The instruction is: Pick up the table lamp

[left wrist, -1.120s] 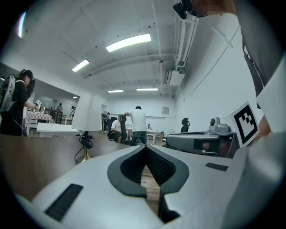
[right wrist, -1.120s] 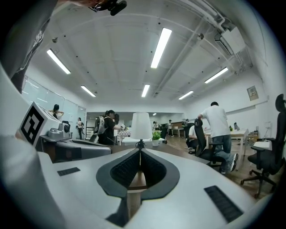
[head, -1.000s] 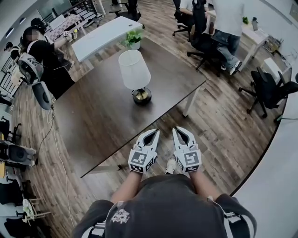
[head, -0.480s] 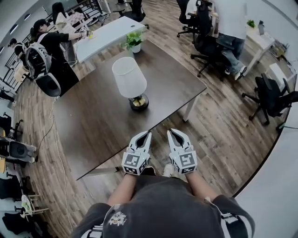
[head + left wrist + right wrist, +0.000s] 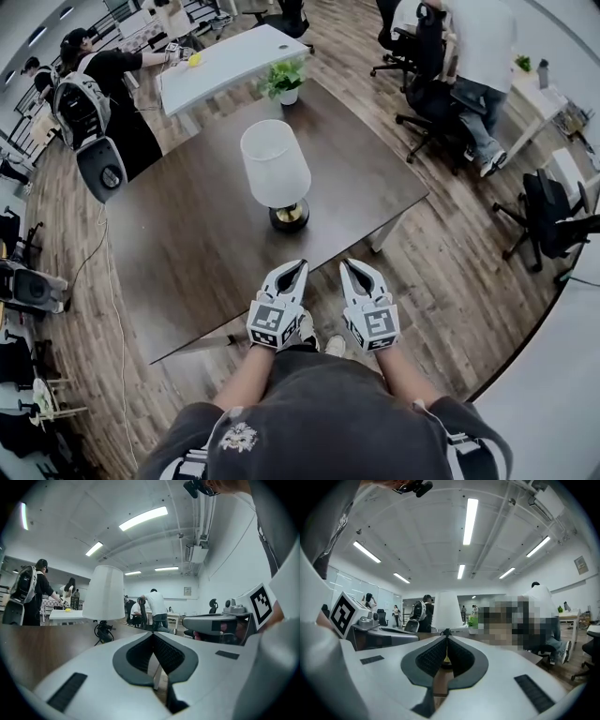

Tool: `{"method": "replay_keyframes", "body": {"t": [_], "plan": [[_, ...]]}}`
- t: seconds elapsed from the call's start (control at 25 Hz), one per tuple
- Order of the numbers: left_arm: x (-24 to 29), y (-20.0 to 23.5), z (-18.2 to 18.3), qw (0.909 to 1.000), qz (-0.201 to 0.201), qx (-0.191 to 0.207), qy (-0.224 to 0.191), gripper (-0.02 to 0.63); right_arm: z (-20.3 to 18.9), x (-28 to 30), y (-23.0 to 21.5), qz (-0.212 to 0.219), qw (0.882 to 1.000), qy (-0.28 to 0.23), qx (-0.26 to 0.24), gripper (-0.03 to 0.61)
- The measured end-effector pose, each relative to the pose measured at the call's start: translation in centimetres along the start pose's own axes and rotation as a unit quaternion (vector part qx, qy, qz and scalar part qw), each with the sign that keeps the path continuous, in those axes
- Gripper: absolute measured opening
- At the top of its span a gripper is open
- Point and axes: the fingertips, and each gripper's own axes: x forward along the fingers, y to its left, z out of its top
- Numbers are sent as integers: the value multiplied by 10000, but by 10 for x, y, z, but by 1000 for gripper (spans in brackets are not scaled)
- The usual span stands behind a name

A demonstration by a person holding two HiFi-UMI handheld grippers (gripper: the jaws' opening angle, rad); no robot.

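Note:
The table lamp [image 5: 277, 174], with a white shade and a dark and gold base, stands upright near the middle of the dark wooden table [image 5: 197, 244]. Both grippers hover side by side at the table's near edge, short of the lamp. My left gripper [image 5: 296, 267] is shut and holds nothing. My right gripper [image 5: 348, 265] has its tips together, also with nothing in it. In the left gripper view the lamp [image 5: 106, 597] appears ahead to the left of the closed tips [image 5: 153, 633]. The right gripper view shows the lamp [image 5: 446, 612] straight ahead, beyond the tips [image 5: 446, 636].
A small potted plant [image 5: 284, 79] sits at the table's far edge. A white table [image 5: 225, 58] stands beyond it. People stand at the far left [image 5: 103, 84], and one sits at the far right [image 5: 473, 66]. Office chairs [image 5: 553, 211] are on the right, over wooden floor.
I have stepped closer to the table. Both grippers have moved forward together towards its near edge and the lamp. Their jaws stay closed.

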Motion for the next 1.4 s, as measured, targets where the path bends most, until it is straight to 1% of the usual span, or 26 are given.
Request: {"method": "replay_keyframes", "body": {"t": [0.28,0.4,0.56,0.72,0.96,1.2,1.4], "plan": [[14,38,0,10000,-2,-13,42,8,8,48,3,116,9999,-1,-97,26],[21,55,-1,10000,-25,-18,40,8,9,70,4,88,9997,-23,-220,26],[32,74,-4,9999,-102,-10,73,8,7,95,4,45,9997,50,-218,26],[43,90,-6,9999,-120,34,47,8,3,113,3,-7,9996,125,-234,26],[49,106,-16,9996,-265,50,54,8,-2,131,11,-98,9994,197,-272,26],[55,125,-33,9997,-158,-11,203,8,-16,146,9,-155,9992,327,-193,26],[62,144,-42,9997,127,-4,207,8,-28,158,8,-110,9987,454,-182,26]]}}
